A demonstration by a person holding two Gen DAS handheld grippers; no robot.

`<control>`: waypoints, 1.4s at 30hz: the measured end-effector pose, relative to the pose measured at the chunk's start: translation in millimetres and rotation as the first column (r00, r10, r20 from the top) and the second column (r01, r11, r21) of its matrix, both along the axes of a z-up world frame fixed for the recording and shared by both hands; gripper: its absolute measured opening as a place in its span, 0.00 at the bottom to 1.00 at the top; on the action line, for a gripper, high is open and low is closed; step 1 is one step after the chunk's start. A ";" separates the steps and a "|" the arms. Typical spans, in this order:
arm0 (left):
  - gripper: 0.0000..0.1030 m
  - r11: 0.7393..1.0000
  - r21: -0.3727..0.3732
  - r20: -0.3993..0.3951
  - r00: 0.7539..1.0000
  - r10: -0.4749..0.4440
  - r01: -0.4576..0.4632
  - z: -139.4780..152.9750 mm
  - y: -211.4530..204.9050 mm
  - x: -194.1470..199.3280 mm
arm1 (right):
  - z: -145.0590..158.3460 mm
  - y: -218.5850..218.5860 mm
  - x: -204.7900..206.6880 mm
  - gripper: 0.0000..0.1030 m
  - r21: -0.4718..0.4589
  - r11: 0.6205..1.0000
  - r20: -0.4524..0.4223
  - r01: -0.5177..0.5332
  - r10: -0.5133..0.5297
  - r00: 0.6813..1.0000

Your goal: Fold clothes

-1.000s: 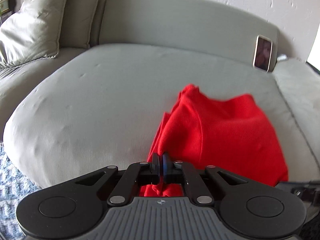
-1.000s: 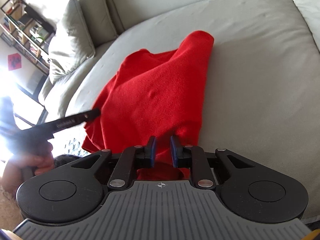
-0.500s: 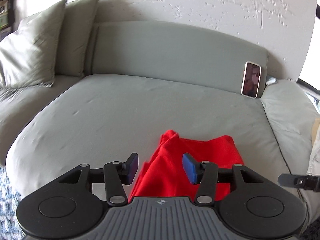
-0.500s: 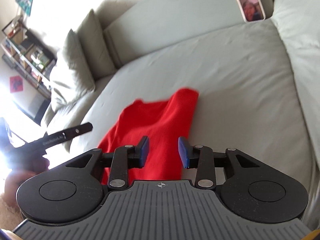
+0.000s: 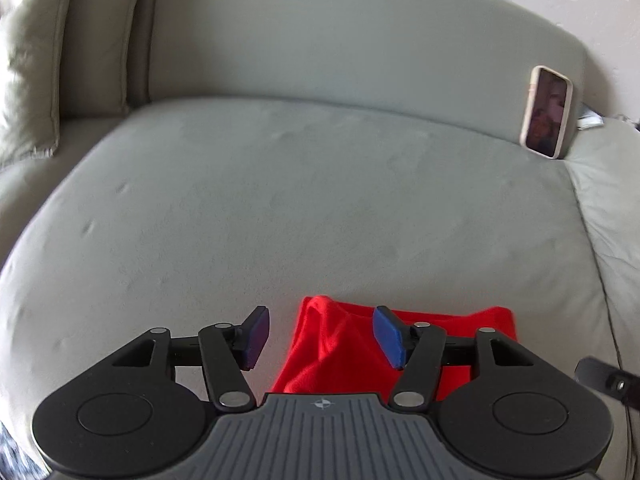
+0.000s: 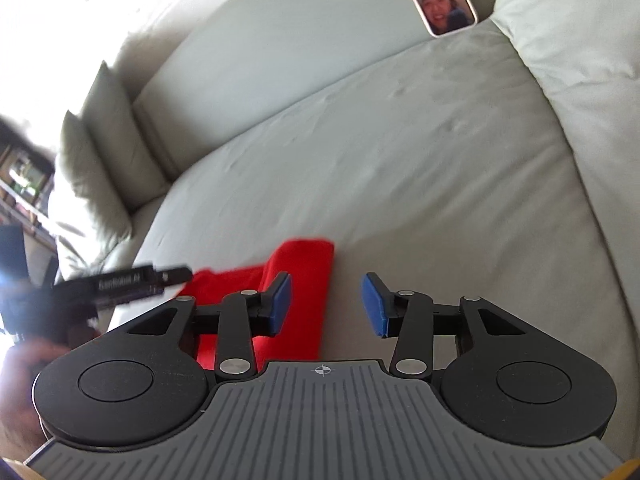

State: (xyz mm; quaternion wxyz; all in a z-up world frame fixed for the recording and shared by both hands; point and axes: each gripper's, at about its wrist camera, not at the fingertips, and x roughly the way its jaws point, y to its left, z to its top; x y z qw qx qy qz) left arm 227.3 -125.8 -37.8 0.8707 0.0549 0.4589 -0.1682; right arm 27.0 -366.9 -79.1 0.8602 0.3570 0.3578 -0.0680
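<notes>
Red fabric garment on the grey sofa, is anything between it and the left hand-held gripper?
Nothing visible. The left hand-held gripper is open just above the red fabric garment, only bare grey sofa cushion around.

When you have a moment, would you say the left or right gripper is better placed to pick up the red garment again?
Probably the left gripper: it is open with the red garment between its fingers. The open right gripper has the garment off to its left.
</notes>
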 end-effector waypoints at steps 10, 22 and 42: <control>0.50 0.996 -0.086 -0.077 0.997 -0.020 0.013 -18.6 -0.7 15.1 | -27.2 -3.4 34.4 0.46 0.076 0.996 -0.028 0.036 -0.034 0.999; 0.03 0.983 -0.177 -0.078 0.997 0.026 -0.039 -35.4 6.6 24.1 | -41.5 9.9 80.0 0.41 -0.001 0.999 -0.048 -0.043 0.043 0.998; 0.42 0.952 -0.304 0.122 0.990 0.075 -0.034 -5.1 43.4 1.3 | -2.3 14.6 39.4 0.51 -0.225 0.971 0.034 0.082 -0.077 0.996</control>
